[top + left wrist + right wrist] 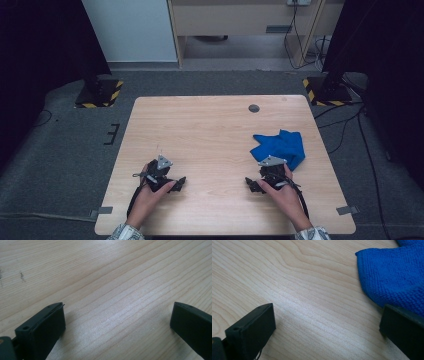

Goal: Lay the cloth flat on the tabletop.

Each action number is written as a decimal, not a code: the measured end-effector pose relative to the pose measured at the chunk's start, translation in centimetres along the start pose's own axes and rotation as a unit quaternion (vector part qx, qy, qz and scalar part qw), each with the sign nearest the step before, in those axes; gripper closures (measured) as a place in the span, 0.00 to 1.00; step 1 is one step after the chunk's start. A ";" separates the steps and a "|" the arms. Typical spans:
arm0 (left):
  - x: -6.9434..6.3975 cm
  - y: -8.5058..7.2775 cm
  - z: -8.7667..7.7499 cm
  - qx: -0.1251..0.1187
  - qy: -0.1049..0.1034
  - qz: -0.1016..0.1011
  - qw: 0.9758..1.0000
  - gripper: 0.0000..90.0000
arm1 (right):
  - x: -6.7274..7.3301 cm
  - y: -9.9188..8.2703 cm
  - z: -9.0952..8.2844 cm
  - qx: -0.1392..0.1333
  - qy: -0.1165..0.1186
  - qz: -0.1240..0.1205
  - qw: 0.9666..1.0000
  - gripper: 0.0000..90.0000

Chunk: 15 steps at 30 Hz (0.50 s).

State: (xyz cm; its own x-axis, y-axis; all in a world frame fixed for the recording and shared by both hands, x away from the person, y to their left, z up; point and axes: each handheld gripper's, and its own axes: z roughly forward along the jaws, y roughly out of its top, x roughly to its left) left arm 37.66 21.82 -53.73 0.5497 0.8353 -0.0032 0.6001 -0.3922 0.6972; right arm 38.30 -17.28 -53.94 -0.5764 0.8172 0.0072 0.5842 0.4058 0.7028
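Where left gripper sees wood, right gripper sees cloth.

Black tool with grey three-cornered plate, black cable, patterned sleeves.

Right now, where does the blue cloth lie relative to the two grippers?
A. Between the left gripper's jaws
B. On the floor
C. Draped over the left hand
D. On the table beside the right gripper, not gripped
D: the blue cloth lies on the table next to the open right gripper, with bare wood between its jaws.
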 end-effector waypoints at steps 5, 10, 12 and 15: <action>0.0 0.0 0.0 0.000 0.001 -0.001 1.000 0.00 | 0.0 0.0 0.0 0.000 0.000 0.001 1.000 0.01; 0.0 0.0 0.0 0.000 0.002 -0.002 1.000 0.00 | 0.1 0.0 0.0 0.000 0.000 0.000 1.000 0.01; -0.1 0.0 0.0 0.000 0.002 -0.002 1.000 0.00 | 0.1 0.1 -0.1 0.001 0.003 -0.003 1.000 0.06; 0.0 0.0 0.0 0.000 0.002 -0.002 1.000 0.00 | 0.5 0.6 -0.8 -0.003 0.010 -0.022 1.000 0.10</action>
State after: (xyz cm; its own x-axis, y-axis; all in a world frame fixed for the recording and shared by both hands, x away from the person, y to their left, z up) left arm 37.67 21.75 -53.73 0.5444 0.8388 -0.0031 0.6021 -0.3882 0.6978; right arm 37.91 -16.96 -52.94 -0.6136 0.7896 -0.0096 0.5540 0.4391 0.7073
